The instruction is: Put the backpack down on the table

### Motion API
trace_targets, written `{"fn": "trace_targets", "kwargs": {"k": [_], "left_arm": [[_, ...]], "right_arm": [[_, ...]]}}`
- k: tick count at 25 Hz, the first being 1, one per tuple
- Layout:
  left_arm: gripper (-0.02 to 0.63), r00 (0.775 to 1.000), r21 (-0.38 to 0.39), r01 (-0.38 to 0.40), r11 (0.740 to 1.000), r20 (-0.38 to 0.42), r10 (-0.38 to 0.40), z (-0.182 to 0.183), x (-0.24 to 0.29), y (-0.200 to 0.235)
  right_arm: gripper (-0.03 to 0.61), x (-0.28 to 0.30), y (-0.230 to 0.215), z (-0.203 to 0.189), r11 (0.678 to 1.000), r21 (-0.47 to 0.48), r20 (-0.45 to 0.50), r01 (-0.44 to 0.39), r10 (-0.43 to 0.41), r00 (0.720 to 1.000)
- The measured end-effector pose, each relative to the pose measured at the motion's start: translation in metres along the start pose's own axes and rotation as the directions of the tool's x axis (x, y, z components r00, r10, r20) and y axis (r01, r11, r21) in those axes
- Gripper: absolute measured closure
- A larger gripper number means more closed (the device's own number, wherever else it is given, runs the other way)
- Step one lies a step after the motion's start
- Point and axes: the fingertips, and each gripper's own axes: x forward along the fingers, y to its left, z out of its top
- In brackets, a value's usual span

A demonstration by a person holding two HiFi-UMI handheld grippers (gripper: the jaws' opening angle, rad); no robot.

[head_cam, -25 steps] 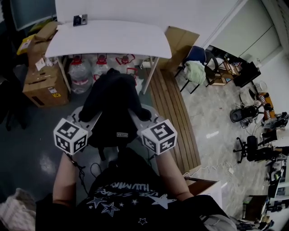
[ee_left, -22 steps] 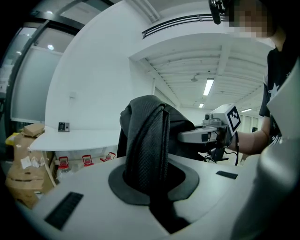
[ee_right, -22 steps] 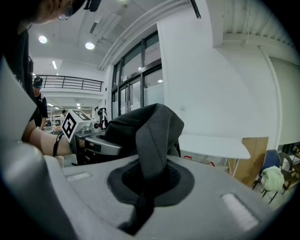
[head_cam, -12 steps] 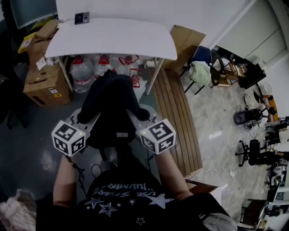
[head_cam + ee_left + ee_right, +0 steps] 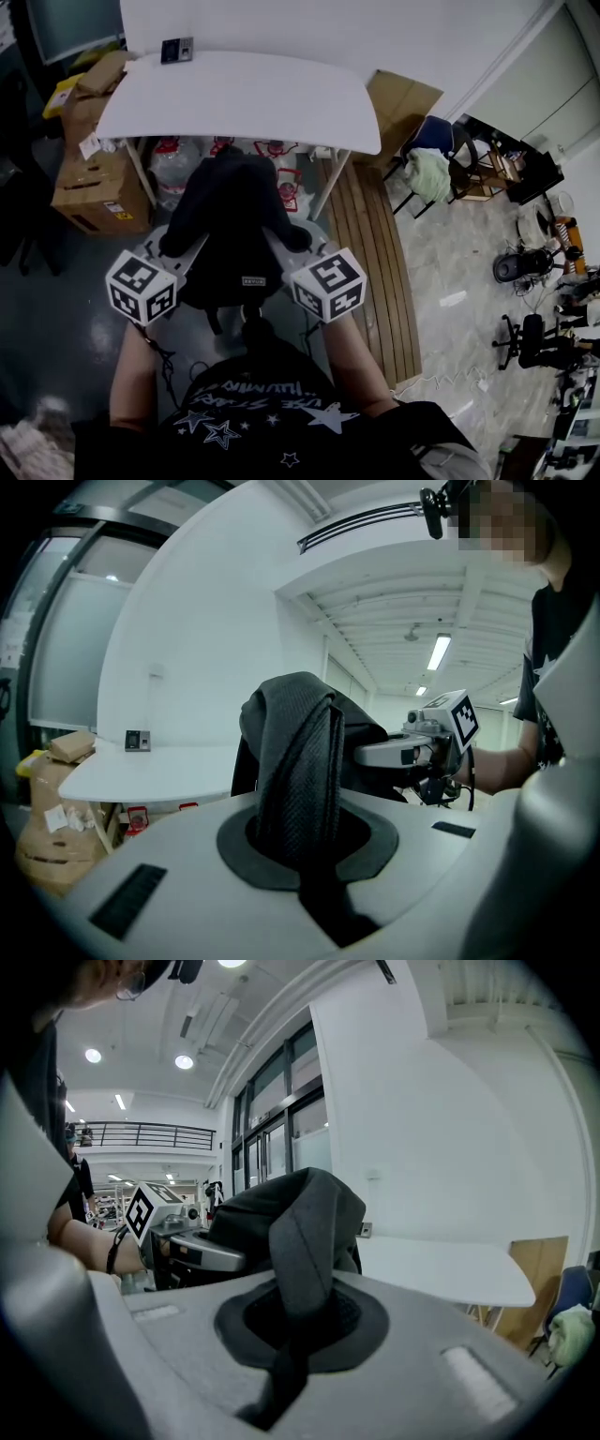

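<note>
— Backpack (image 5: 230, 220) first: where do we have it?
— It hangs between our two grippers, in front of our chest and short of the white table (image 5: 244, 94). It does not rest on the tabletop.
— And from the left?
— Cardboard boxes (image 5: 89, 173) stand at the table's left end. Next comes our left gripper (image 5: 190, 248), its jaws closed tight on a black shoulder strap (image 5: 300, 761). The webbing runs up out of the dark pads and over into the bag's body.
— What do we see in the middle?
— The bag itself, black and slumped. In the head view its top lies in front of the water bottles (image 5: 173, 159) that stand under the table. A small dark device (image 5: 176, 49) lies at the table's far edge.
— And on the right?
— Our right gripper (image 5: 279, 246) is clamped shut on the other strap (image 5: 305, 1241), just like the left one. Both grippers point toward the table, near each other, with the bag between them. Beyond the right gripper, wooden slats (image 5: 361, 234) lie on the floor beside the table's leg. Farther right we see chairs (image 5: 427, 159), one draped in pale cloth.
</note>
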Motion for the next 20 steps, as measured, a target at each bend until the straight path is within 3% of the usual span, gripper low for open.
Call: {"fn": "trace_targets", "kwargs": {"k": [8, 20], "left_arm": [[0.572, 0.999, 0.000, -0.035, 0.999, 0.000, 0.035, 0.032, 0.054, 0.041], [0.572, 0.996, 0.007, -0.083, 0.997, -0.017, 0.083, 0.056, 0.113, 0.065]], "right_arm": [[0.572, 0.038, -0.065, 0.022, 0.999, -0.023, 0.009, -0.026, 0.027, 1.000], [0.572, 0.061, -0.132, 0.034, 0.995, -0.058, 0.019, -0.077, 0.078, 0.997]]}}
